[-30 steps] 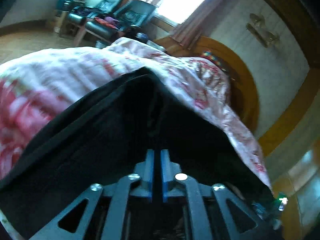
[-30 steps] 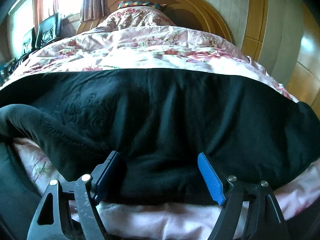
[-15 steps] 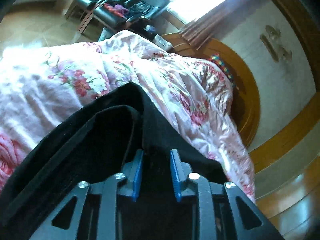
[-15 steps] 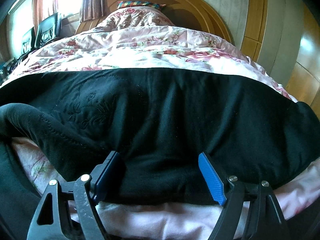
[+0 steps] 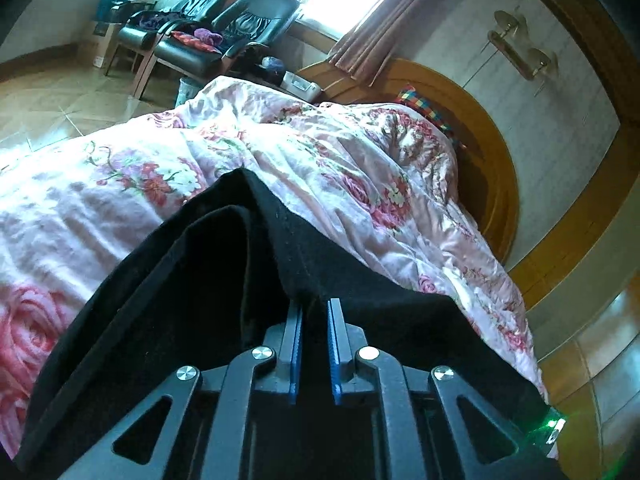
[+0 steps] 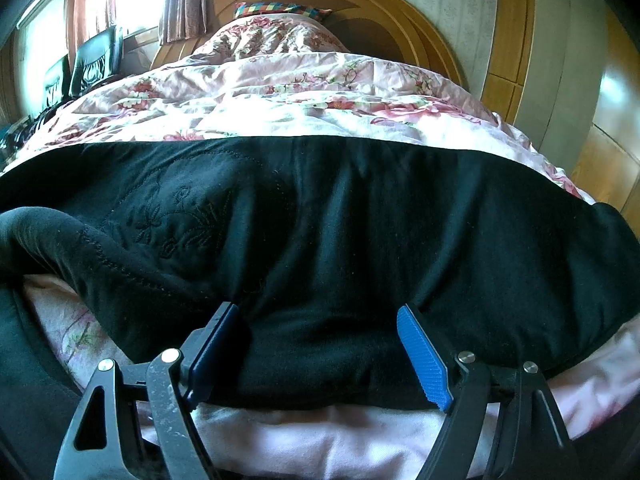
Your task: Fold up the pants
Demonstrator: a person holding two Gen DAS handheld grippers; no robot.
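While black pants (image 6: 340,232) lie spread across the near part of a bed, over its pink floral quilt (image 6: 280,92), two hand-held grippers work at the cloth. At the left, the left gripper (image 5: 314,312) has its blue pads (image 5: 295,344) drawn narrow and closing, with a raised fold of the black cloth between them; the cloth peaks into a ridge just beyond the tips and drapes down on both sides. Beyond it, far left, black armchairs (image 5: 208,28) stand by a bright window. At the right, the right gripper (image 6: 320,316) stands wide, its two fingers resting against the near edge of the pants, holding nothing. Far behind, a curved wooden headboard (image 6: 400,12) rises with a multicoloured checked pillow (image 6: 280,10) against it.
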